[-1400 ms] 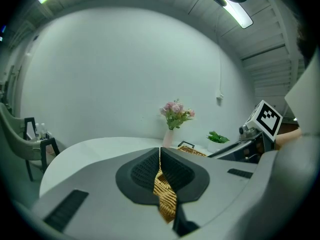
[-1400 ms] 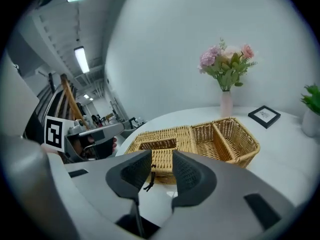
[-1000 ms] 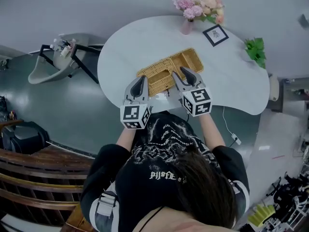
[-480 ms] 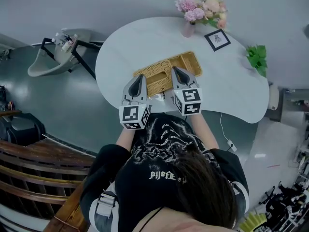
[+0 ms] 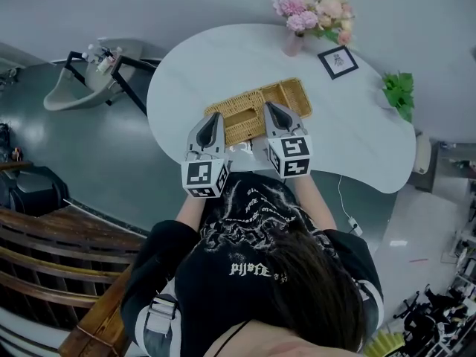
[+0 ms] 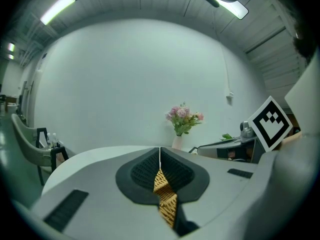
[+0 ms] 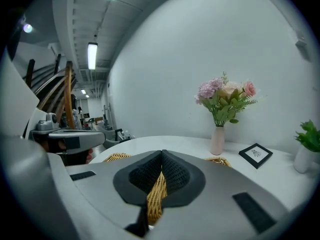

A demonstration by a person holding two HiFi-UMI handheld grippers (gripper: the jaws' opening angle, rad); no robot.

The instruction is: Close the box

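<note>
Fingers of left gripper (image 6: 160, 153) and right gripper (image 7: 161, 155) pinch, seemingly, the wicker box (image 5: 251, 108) rim.

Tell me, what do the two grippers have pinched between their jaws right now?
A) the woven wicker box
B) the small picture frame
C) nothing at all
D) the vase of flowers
A: in each gripper view, the left gripper and the right gripper have their jaws closed on a strip of golden weave, and the head view shows both at the near edge of the wicker box.
</note>
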